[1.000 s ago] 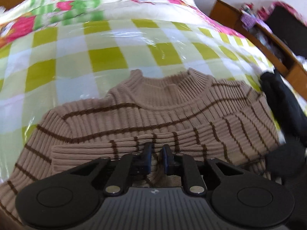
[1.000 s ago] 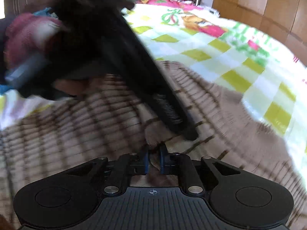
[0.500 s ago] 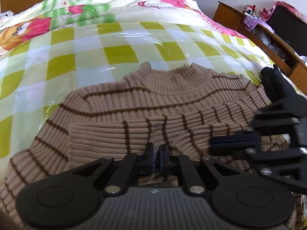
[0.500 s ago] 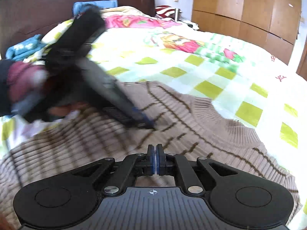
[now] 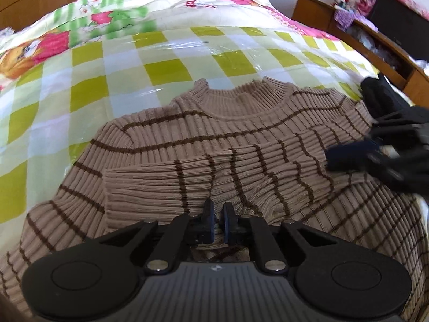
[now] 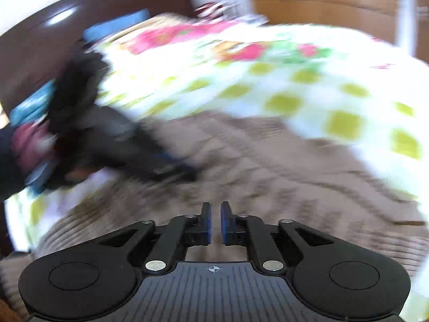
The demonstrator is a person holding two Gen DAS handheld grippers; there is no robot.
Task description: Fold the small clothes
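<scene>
A tan ribbed sweater (image 5: 241, 134) with thin brown stripes lies flat on the bed, collar away from me. One sleeve (image 5: 166, 185) is folded across its chest. My left gripper (image 5: 218, 214) is shut at that sleeve's near edge, with puckered knit pinched between the pads. In the blurred right wrist view the left gripper (image 6: 185, 173) reaches in from the left over the sweater (image 6: 268, 174). My right gripper (image 6: 215, 220) hovers above the knit; its jaws are opening with nothing between them. From the left wrist the right gripper (image 5: 332, 158) shows blurred at the sweater's right side.
The bedspread (image 5: 161, 72), green and white checks under clear plastic, spreads beyond the collar and to the left. A cluttered wooden sideboard (image 5: 375, 43) stands at the right. A dark headboard (image 6: 53, 40) and wooden wardrobe doors (image 6: 321, 0) lie behind the bed.
The right gripper's pads, pressed together half a second ago, now stand slightly apart, and it has drawn back to the sweater's right edge. The left gripper has pulled back a little.
</scene>
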